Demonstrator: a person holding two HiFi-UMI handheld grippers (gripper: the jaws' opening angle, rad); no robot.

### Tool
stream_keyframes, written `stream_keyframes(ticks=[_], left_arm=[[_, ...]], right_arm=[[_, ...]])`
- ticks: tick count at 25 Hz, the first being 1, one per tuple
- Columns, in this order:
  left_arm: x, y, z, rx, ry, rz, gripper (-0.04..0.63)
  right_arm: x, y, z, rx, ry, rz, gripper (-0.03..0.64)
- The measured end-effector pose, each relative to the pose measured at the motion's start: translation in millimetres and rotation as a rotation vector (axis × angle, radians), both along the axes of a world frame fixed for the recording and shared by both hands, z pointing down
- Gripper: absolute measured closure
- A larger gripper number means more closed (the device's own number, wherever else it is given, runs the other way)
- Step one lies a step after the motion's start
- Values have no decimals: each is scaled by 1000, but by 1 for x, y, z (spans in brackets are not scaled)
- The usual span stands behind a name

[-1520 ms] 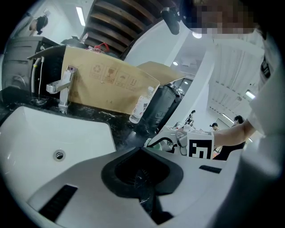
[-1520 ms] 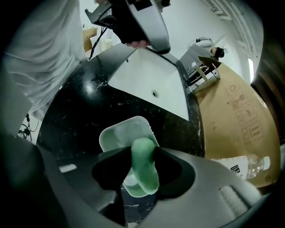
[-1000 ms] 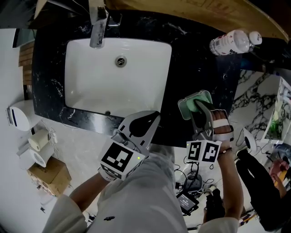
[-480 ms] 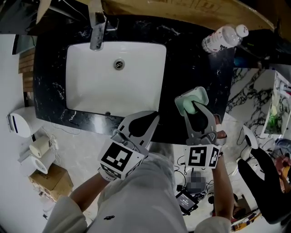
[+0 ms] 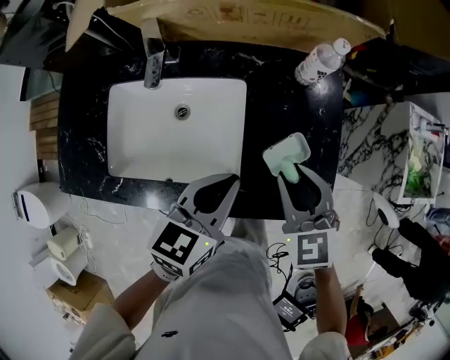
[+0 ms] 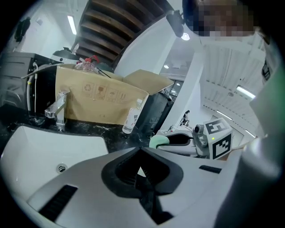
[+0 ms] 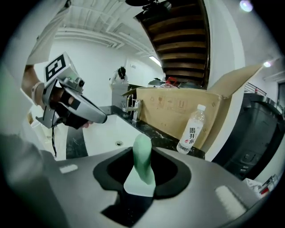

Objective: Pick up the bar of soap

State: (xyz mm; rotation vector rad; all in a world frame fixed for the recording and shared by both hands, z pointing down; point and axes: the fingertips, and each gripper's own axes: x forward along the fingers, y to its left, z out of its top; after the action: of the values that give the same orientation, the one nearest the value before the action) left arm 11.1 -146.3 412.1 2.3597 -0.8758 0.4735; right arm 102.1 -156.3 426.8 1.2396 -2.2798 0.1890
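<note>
The pale green bar of soap stands on edge between the tips of my right gripper, which is shut on it. It sits at the near edge of a light green soap dish on the black counter. In the right gripper view the soap rises upright between the dark pads of the right gripper. My left gripper hovers over the counter's front edge below the sink, shut and empty. In the left gripper view its tips meet, with the right gripper and soap beyond.
A white sink basin with a chrome faucet fills the counter's left half. A water bottle lies at the back right, beside an open cardboard box. Toilet rolls and cables lie on the floor.
The right gripper has drawn back from the middle of the soap dish to its near edge, bringing the soap with it. The left gripper has stayed put.
</note>
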Motion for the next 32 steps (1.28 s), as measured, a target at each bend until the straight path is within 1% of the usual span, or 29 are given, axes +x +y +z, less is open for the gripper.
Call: stream_keyframes(ticks=[7,12,15,23,32], left_arm=[[-9,2,-31,52,18,-20,589],[-17,3,-48,87,29,-27,589],[-18,4,-60,105,35,-24,589],[-24,1,-84,150,60,-50,589],[-26,-1,-103,192,74,-63,589]], right_arm=[[5,10,-46,48,-122,115,485],[14,15,-78,84,-234,228,486],[23,22,-90,94,-261,274,486],[32,27,-119,133,-330,336,489],[34,22,-131,150,-357,343,492]])
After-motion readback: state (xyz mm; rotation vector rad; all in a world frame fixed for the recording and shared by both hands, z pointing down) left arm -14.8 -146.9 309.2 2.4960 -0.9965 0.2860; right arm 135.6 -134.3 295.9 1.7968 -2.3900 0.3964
